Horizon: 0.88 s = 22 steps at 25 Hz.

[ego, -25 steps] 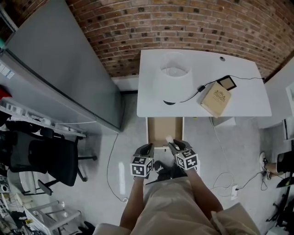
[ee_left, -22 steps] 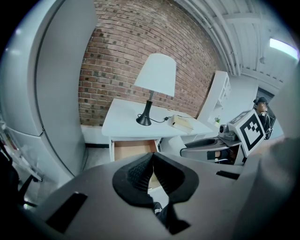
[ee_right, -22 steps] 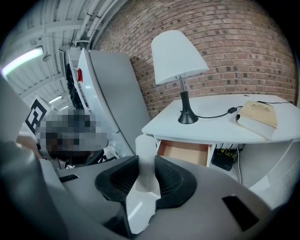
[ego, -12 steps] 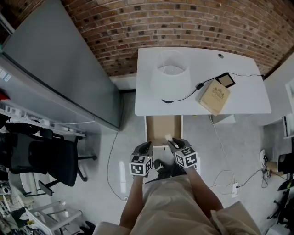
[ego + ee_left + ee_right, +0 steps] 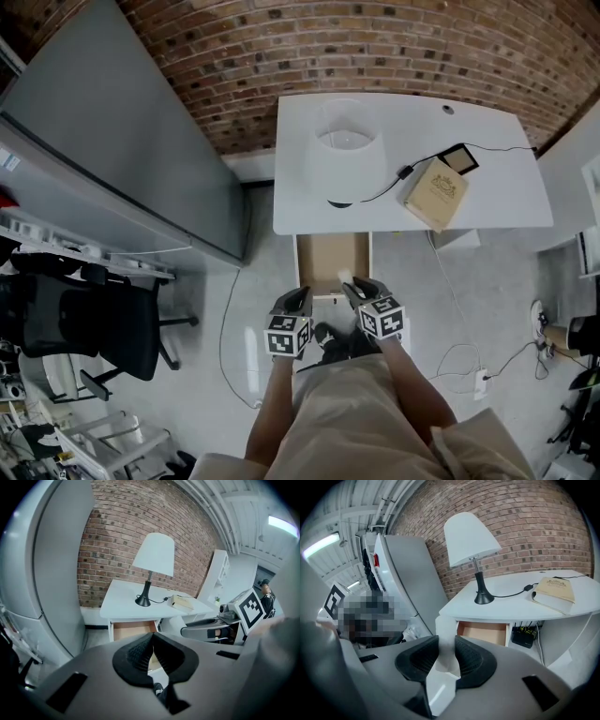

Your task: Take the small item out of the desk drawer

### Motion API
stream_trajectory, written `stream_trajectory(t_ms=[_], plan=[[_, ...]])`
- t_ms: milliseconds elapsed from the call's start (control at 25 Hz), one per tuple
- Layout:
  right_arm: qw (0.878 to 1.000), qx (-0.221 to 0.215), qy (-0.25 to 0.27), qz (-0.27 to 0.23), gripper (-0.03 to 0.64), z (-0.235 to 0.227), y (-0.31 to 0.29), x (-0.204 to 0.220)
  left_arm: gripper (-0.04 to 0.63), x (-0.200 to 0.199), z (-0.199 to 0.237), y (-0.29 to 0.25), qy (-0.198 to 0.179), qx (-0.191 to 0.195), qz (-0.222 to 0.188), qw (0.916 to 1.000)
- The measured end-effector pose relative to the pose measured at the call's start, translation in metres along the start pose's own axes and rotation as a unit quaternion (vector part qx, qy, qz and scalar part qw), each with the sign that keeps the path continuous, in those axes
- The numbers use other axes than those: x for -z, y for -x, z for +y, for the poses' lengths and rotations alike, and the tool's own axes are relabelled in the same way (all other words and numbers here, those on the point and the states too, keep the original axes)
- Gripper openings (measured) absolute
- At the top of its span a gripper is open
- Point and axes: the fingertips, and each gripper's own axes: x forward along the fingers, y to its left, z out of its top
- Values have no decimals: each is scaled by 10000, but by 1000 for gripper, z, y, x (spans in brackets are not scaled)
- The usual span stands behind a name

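Head view: one open drawer [image 5: 330,259], one pale item [image 5: 344,276], maybe tissue.

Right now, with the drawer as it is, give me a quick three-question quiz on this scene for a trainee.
1. Multiple choice: what is between the jaws of the right gripper? A) a small white item B) a lamp cord C) nothing
2. True or false: the drawer stands open under the white desk.
3. Fill in: the jaws of the left gripper are ____ (together or apart), with nothing held.

Key: 1 A; 2 true; 3 together.
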Motion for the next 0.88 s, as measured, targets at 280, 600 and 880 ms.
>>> stream_trajectory(t_ms=[280, 600, 880], plan=[[9999, -38, -96, -57, 133, 0, 3, 0, 17, 4, -8, -3, 37, 95, 59, 9999], [9994, -142, -252, -177, 133, 1, 8, -2, 17, 9, -18, -7, 152, 184, 80, 9997], [9994, -131, -258, -169, 133, -2, 13, 1, 17, 10, -28, -11, 118, 271, 89, 9995]])
